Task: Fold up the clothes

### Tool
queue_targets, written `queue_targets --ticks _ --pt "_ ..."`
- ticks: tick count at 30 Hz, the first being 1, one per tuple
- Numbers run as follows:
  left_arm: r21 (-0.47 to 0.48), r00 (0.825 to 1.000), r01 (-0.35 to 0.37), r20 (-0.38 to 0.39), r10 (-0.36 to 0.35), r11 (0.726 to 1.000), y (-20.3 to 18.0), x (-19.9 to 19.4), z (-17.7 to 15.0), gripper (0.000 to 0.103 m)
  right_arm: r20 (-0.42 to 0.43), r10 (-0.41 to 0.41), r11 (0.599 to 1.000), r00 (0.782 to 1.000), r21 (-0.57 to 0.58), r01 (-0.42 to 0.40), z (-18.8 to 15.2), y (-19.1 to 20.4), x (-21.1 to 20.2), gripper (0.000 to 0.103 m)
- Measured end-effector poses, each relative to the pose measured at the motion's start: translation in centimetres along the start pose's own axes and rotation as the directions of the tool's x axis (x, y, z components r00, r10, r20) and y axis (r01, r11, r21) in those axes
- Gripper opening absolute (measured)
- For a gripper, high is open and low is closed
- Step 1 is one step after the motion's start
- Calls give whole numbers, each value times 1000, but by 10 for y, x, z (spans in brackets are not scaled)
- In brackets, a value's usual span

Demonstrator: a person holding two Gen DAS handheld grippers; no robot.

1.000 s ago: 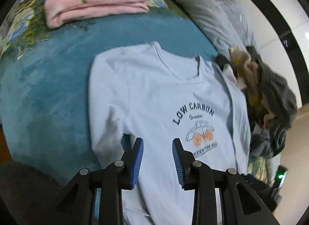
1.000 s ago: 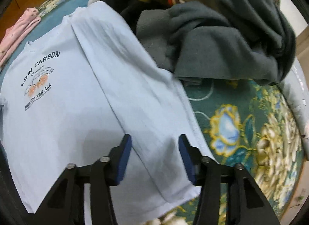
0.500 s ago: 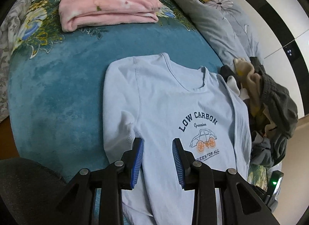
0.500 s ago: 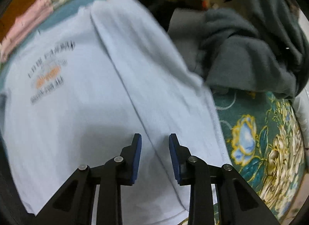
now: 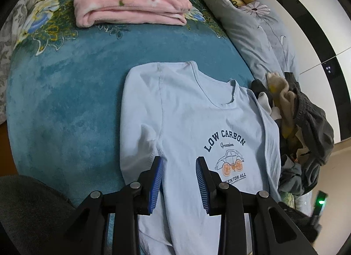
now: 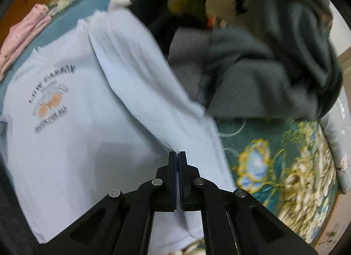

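At the bottom of the left wrist view, the left tool is seen with its blue-padded fingers apart, hovering over the light blue T-shirt, and no cloth is pinched between them. At the bottom centre of the right wrist view, the right tool is seen with its fingers pressed together, and whether a fold of the shirt's sleeve is caught at their tips cannot be told, since the frame is blurred there. The T-shirt is spread face up on a teal blanket with a flower pattern that covers the bed, in the centre of the left view and the left half of the right view. Its printed car graphic is seen right of the left tool's tips, under the words "LOW CARBON". The sleeve is laid folded inward along the shirt's right edge. Just beyond that edge, at the right of the left view and the upper right of the right view, a heap of dark grey clothes is piled, touching the shirt. Farther back, at the upper left of the left view, a folded pink garment is laid on the blanket, well apart from the shirt, and a grey flowered quilt is seen at the upper right
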State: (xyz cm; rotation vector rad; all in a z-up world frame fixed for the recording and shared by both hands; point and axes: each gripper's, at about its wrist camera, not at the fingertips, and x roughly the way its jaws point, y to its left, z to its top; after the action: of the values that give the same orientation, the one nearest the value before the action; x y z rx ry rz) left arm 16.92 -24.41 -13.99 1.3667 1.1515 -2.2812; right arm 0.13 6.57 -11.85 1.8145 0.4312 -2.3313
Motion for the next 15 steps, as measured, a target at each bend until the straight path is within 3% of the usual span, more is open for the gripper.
queue_targets --ticks 6,9,15 --pt "-12 1000 20 0 -20 1000 4 0 1 34 30 140 983 990 -124 -135 -2 3 -55 1" --pt "-12 1000 25 0 -25 1000 4 -1 2 34 32 326 943 945 -84 -323 6 8 -66 1" --pt "-35 999 39 6 -39 999 11 -4 3 34 47 510 856 859 -130 -501 41 70 -70 1"
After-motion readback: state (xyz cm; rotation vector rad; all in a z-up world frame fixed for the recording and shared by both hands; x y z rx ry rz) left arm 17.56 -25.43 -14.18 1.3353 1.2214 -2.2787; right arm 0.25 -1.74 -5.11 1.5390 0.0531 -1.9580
